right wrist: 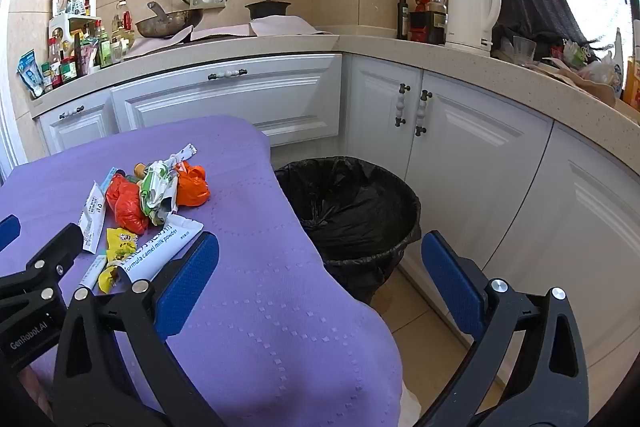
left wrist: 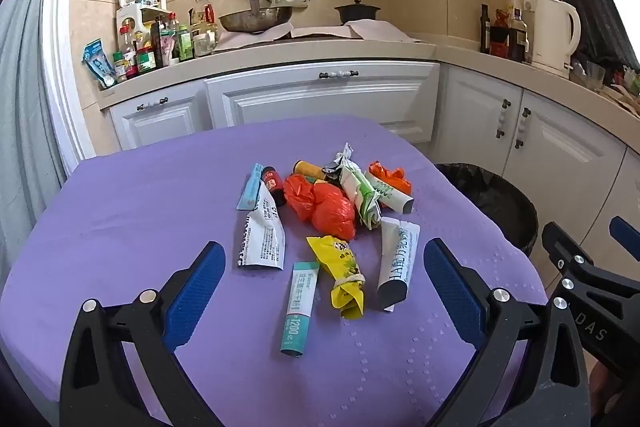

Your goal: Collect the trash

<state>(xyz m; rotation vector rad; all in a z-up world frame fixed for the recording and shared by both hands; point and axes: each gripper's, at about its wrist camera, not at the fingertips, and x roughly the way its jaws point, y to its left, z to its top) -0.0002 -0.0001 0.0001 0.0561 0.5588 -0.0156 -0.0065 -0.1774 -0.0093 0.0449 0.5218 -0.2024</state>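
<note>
A heap of trash lies on the purple tablecloth (left wrist: 120,219): crumpled orange bags (left wrist: 324,205), a yellow wrapper (left wrist: 344,273), a teal-and-white tube box (left wrist: 300,307), a white milk-powder sachet (left wrist: 398,263), a white torn packet (left wrist: 264,239), green-white wrappers (left wrist: 362,193). My left gripper (left wrist: 324,259) hangs open just short of the pile, its blue pads wide apart, nothing between them. My right gripper (right wrist: 320,251) is open too, over the table's right edge, facing the black-lined bin (right wrist: 352,211). The same pile (right wrist: 148,203) shows at its left.
White kitchen cabinets (right wrist: 460,155) run behind and to the right of the table. The counter holds a wok (left wrist: 256,19), a black pot (left wrist: 357,11), bottles (left wrist: 152,47) and a white kettle (right wrist: 472,11). The bin stands on the floor between table and cabinets.
</note>
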